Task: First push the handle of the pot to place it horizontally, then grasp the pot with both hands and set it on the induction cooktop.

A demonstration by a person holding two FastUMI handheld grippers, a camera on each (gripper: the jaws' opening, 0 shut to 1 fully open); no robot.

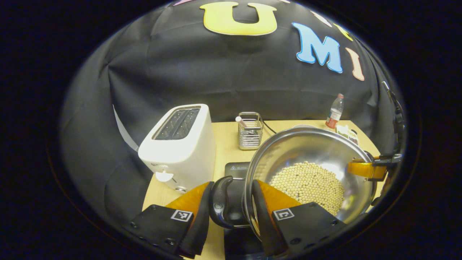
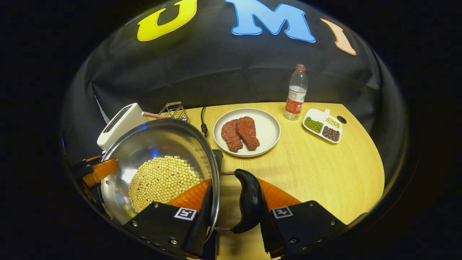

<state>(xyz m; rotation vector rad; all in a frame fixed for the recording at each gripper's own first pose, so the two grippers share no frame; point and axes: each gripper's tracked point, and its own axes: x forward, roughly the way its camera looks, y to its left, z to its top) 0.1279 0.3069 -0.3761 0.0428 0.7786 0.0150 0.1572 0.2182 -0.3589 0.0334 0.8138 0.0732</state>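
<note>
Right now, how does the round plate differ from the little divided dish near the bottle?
The plate is round and undivided; the divided dish is smaller, roughly rectangular, with three compartments. The plate holds two reddish-brown meat pieces; the dish holds green, pale and dark beans, each kind apart. The dish lies beside the bottle; the plate sits nearer the pot. Both are pale and rest on the wooden table.

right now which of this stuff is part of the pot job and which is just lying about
Job:
pot of beans
its side handles
induction cooktop
left gripper
right gripper

Lying about:
toaster
wire rack
plate of meat
bottle
divided dish of beans
</note>
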